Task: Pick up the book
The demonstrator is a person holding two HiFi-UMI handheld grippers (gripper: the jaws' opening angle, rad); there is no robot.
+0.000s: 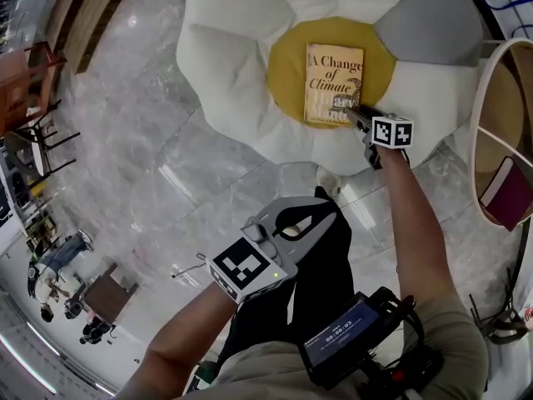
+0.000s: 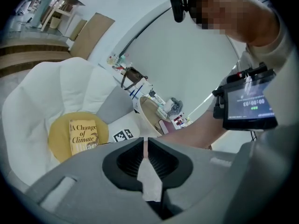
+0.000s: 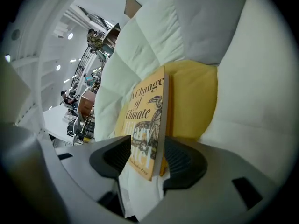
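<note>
The book (image 1: 333,82), tan-covered and titled "A Change of Climate", lies flat on the yellow centre (image 1: 287,73) of a white flower-shaped cushion (image 1: 225,65). My right gripper (image 1: 353,111) is at the book's near right corner. In the right gripper view its jaws stand open, one on either side of the edge of the book (image 3: 145,120), with a gap on the cover side. My left gripper (image 1: 323,203) hangs back near my body, over the floor, shut with nothing in it. The left gripper view shows the book (image 2: 84,135) far off beyond the closed jaws.
A grey petal (image 1: 429,23) forms the cushion's far right part. A round open shelf unit (image 1: 500,132) stands right of the cushion with a maroon item (image 1: 504,194) inside. Marble floor (image 1: 150,140) lies left of the cushion, with wooden chairs (image 1: 29,82) at the far left.
</note>
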